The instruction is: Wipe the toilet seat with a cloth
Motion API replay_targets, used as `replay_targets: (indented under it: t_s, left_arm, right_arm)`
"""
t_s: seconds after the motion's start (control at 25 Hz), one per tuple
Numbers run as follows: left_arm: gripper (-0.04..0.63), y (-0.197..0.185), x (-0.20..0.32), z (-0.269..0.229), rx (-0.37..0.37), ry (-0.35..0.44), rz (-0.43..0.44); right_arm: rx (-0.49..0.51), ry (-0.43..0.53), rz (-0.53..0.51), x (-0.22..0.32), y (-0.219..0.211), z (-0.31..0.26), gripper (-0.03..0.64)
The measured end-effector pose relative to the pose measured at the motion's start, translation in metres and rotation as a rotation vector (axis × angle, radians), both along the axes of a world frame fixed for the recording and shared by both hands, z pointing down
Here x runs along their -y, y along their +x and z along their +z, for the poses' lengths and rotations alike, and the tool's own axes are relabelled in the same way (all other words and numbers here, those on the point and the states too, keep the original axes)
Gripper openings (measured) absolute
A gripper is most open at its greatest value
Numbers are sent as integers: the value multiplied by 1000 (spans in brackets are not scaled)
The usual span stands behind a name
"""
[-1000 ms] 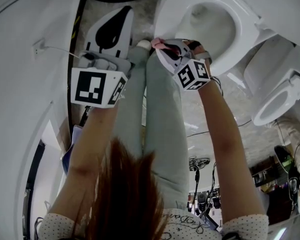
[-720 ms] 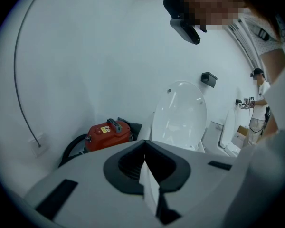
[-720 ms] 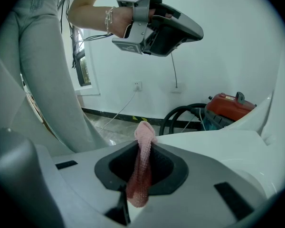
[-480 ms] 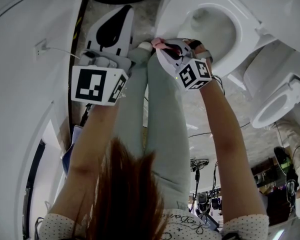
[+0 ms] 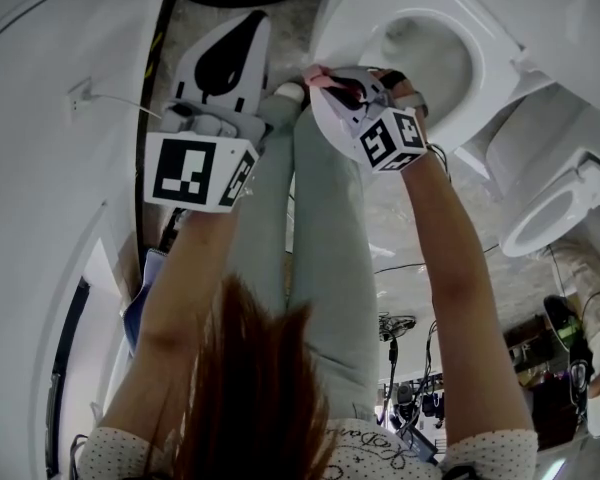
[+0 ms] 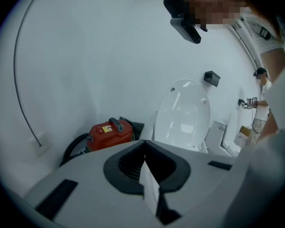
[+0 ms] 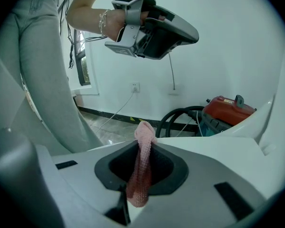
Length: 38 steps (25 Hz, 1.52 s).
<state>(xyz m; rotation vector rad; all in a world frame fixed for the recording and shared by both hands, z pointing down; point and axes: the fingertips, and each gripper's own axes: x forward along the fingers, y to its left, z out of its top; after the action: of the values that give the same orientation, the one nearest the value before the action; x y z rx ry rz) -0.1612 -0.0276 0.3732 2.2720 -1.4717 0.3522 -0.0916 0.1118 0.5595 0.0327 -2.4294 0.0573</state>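
Note:
The white toilet [image 5: 352, 28] stands at the top right of the head view, its seat ring around the open bowl [image 5: 430, 56]. My right gripper [image 5: 327, 80] hovers at the seat's near rim, shut on a pink knitted cloth [image 5: 314, 72]. In the right gripper view the cloth [image 7: 143, 151] sticks up in a fold from between the jaws of the right gripper [image 7: 140, 177]. My left gripper [image 5: 246, 23] is held left of the toilet, apart from it, over the floor. The left gripper view shows the left gripper [image 6: 147, 177] shut and holding nothing, with the raised toilet lid [image 6: 183, 113] ahead.
A red vacuum cleaner [image 6: 110, 131] with a black hose [image 7: 178, 115] sits by the wall beside the toilet. A second white toilet [image 5: 552, 206] stands at the right. A curved white wall [image 5: 40, 118] runs along the left. The person's legs [image 5: 320, 228] stand between the grippers.
My right gripper has shifted slightly up and right along the seat's near rim with the cloth. The left gripper has barely moved.

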Motion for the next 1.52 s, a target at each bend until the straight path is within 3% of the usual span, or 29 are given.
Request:
replay_targets:
  t_s: [0.8, 1.52]
  left_arm:
    - [5, 2, 11, 3, 2, -1, 9]
    - [5, 7, 18, 2, -9, -2, 6]
  right_arm:
    - [4, 16, 61, 46, 3, 1, 57]
    - [12, 33, 225, 100, 13, -2, 57]
